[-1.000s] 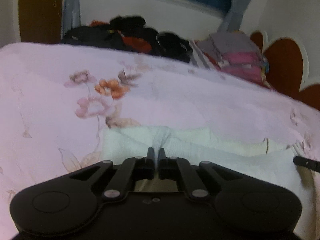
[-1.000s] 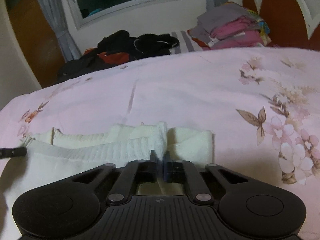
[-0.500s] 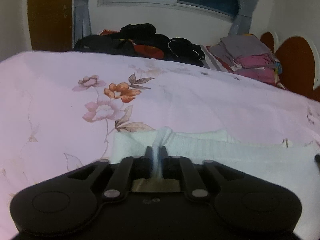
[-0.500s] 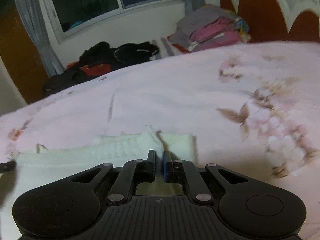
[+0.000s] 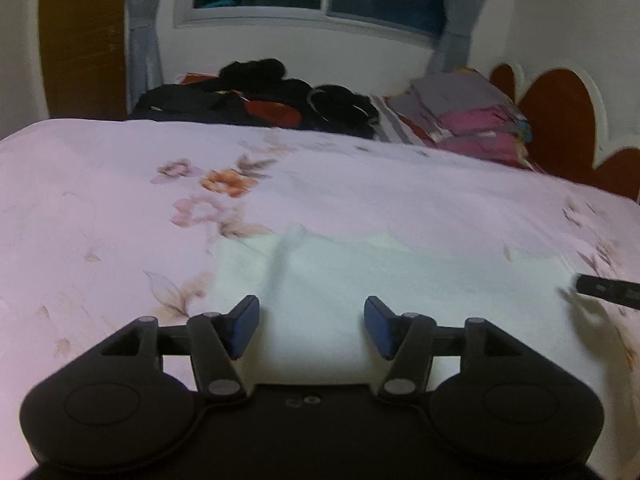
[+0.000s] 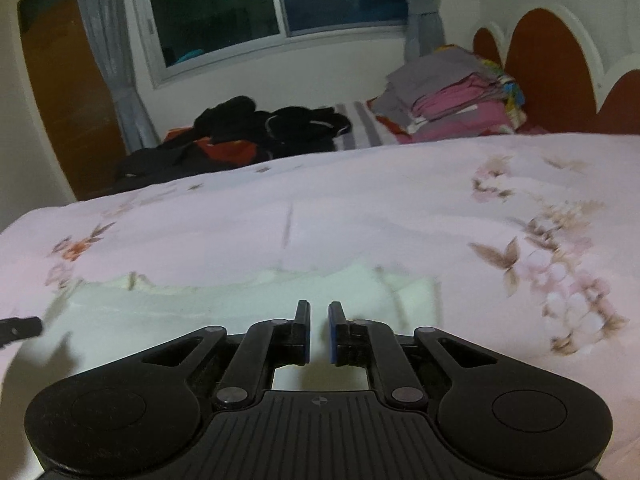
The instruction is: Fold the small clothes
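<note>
A small cream-white knit garment (image 5: 360, 276) lies folded flat on the pink flowered bedsheet (image 5: 100, 220). My left gripper (image 5: 311, 322) hovers over its left end, jaws opening wide, with cloth below them but nothing pinched. In the right wrist view the same garment (image 6: 224, 300) stretches to the left. My right gripper (image 6: 319, 330) sits over its right end, jaws opening with a narrow gap and no cloth between the pads. Each view catches the other gripper's dark fingertip at its edge: the right fingertip (image 5: 604, 290), the left fingertip (image 6: 18, 326).
At the far edge of the bed lies a heap of dark clothes (image 5: 260, 96). A stack of folded pink and grey clothes (image 5: 468, 116) sits beside the red headboard (image 5: 560, 112). A window (image 6: 272, 4) with curtains is behind.
Both grippers let go of the garment's pinched edge and opened, the left one wide. They drew back and the cloth now lies flat on the bed.
</note>
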A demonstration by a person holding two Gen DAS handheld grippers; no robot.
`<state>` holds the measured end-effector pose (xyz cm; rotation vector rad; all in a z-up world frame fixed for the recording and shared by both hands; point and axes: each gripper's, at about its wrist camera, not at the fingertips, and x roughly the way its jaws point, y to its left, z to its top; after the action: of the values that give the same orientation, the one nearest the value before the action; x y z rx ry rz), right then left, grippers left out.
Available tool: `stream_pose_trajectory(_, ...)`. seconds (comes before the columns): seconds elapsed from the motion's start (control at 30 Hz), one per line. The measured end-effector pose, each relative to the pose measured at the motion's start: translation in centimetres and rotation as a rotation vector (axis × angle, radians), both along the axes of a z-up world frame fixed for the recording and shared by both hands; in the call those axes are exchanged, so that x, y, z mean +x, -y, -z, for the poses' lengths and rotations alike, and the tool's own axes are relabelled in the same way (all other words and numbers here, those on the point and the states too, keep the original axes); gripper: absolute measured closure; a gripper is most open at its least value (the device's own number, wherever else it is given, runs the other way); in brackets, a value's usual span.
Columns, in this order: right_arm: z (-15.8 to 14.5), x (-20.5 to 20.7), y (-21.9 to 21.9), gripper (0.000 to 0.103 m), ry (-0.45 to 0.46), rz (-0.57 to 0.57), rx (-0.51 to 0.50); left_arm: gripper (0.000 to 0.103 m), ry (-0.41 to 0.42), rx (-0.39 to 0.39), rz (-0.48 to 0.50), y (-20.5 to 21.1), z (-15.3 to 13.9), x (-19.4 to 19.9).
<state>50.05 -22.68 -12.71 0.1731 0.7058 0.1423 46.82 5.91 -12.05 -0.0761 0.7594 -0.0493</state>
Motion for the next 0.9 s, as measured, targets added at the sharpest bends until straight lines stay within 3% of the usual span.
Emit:
stream_pose_trajectory(0.03, 0.0, -0.3, -0.6, 0.052, 0.000, -0.014, 0.003, 0.042, -0.004, -0.007, 0.012, 0.5, 0.1, -0.3)
stream_pose_trajectory(0.07, 0.0, -0.8, -1.1, 0.044, 0.010, -0.021, -0.001, 0.041, -0.011, -0.007, 0.024, 1.1, 0.3, -0.6)
stream_pose_trajectory(0.1, 0.1, -1.2, -1.7, 0.042, 0.022, -0.034, -0.009, 0.041, -0.016, 0.003, 0.029, 1.6, 0.5, -0.7)
stream_pose_trajectory(0.33, 1.2, -3.2, -5.3, 0.042, 0.006, -0.136, -0.124, 0.041, -0.055, 0.050, 0.038, 3.0, 2.5, -1.5)
stream_pose_trajectory(0.5, 3.2, -3.9, -4.3, 0.042, -0.038, -0.101, -0.227, 0.040, -0.047, 0.094, 0.061, 2.7, 2.9, -2.2)
stream_pose_trajectory(0.63, 2.8, -4.6, -2.4, 0.042, -0.046, -0.032, -0.195, 0.040, -0.048, 0.105, 0.061, 2.3, 2.8, -2.9)
stream_pose_trajectory(0.8, 3.2, -6.0, -2.1, 0.042, -0.059, -0.016, -0.233, 0.039, -0.055, 0.115, 0.060, 2.1, 2.5, -3.7)
stream_pose_trajectory(0.9, 2.1, -7.1, -1.4, 0.042, -0.048, 0.010, -0.178, 0.039, -0.065, 0.114, 0.054, 1.7, 2.2, -4.3)
